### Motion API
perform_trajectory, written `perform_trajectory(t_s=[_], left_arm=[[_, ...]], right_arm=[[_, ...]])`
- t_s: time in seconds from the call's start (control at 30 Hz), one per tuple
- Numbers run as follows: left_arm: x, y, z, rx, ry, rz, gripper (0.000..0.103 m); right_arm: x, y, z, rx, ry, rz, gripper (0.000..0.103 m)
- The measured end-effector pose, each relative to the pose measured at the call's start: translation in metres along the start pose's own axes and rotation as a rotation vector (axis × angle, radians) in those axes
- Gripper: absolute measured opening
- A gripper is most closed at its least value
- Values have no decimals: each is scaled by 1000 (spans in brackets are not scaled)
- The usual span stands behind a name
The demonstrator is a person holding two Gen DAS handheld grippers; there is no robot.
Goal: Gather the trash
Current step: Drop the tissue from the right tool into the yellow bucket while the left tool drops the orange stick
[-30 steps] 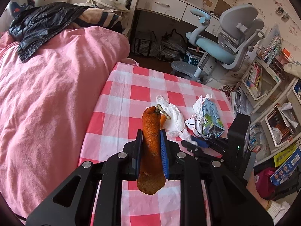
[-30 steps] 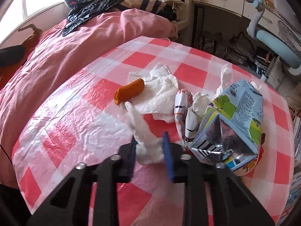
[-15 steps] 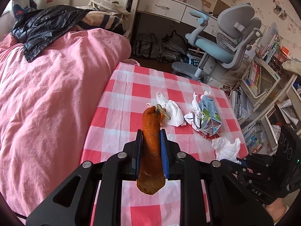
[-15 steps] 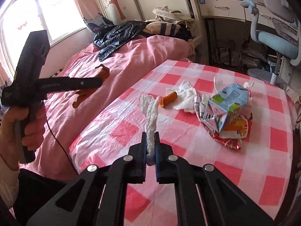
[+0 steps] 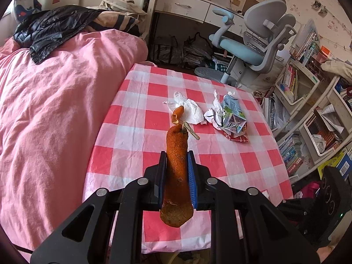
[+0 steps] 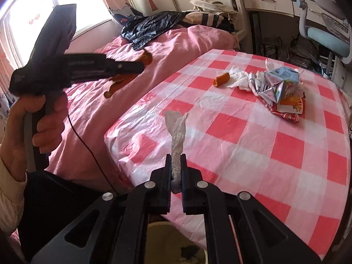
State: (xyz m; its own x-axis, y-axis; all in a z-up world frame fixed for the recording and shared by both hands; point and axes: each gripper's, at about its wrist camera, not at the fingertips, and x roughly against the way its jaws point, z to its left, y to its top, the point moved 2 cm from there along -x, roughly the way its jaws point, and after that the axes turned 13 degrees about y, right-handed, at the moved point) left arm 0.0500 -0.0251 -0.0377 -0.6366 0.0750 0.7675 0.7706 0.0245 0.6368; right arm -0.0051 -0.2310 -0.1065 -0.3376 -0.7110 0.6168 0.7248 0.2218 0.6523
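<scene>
Over the near edge of the checked surface (image 6: 253, 145): right tool (image 6: 175, 171) has lifted clear, now pinching a twisted white tissue (image 6: 178, 129) it was closing on a second ago among the litter. Left tool (image 5: 176, 171) unchanged, clamped on an orange peel strip (image 5: 177, 165). Left on the surface: small peel piece (image 6: 221, 79), crumpled tissue (image 6: 241, 79), milk carton (image 6: 280, 84), red wrapper (image 6: 290, 110). A bin seems to sit below the edge; both loads look ready to drop.
</scene>
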Motion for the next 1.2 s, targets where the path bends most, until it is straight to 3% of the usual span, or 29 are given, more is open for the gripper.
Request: perform_trajectory(t_s=[0.2,0.37,0.43,0.47,0.5,0.57,0.73,0.9,1.07,1.2], left_arm=[[5,-5,2,2,-4,-2,18],[10,-9,5,13,-10,-4,18],[11,-10,5,13,-11,-5,18],[11,-10,5,12,-12,-5,18],[11,-10,5,13,-11,-4,18],[12,-12,4,10,-11,-2,18],[13,-22,0,1,-5,13,18],[13,-51,-19,-33,-25,66,18],[15,-110,-57,-131,-57,164,18],[14,-166,-91,-279,-92,286,22]], right_arm=[[-25,-40,30,3,68,132,8],[-55,-90,51,27,96,346,10],[-67,-106,54,33,98,443,27],[-73,-114,54,38,89,495,53],[-77,-120,53,59,55,519,62],[-79,-123,53,94,12,543,62],[-61,-104,41,73,-31,430,65],[-9,-58,29,66,-100,140,78],[54,-1,13,89,-191,-133,83],[86,26,-2,106,-235,-244,87]])
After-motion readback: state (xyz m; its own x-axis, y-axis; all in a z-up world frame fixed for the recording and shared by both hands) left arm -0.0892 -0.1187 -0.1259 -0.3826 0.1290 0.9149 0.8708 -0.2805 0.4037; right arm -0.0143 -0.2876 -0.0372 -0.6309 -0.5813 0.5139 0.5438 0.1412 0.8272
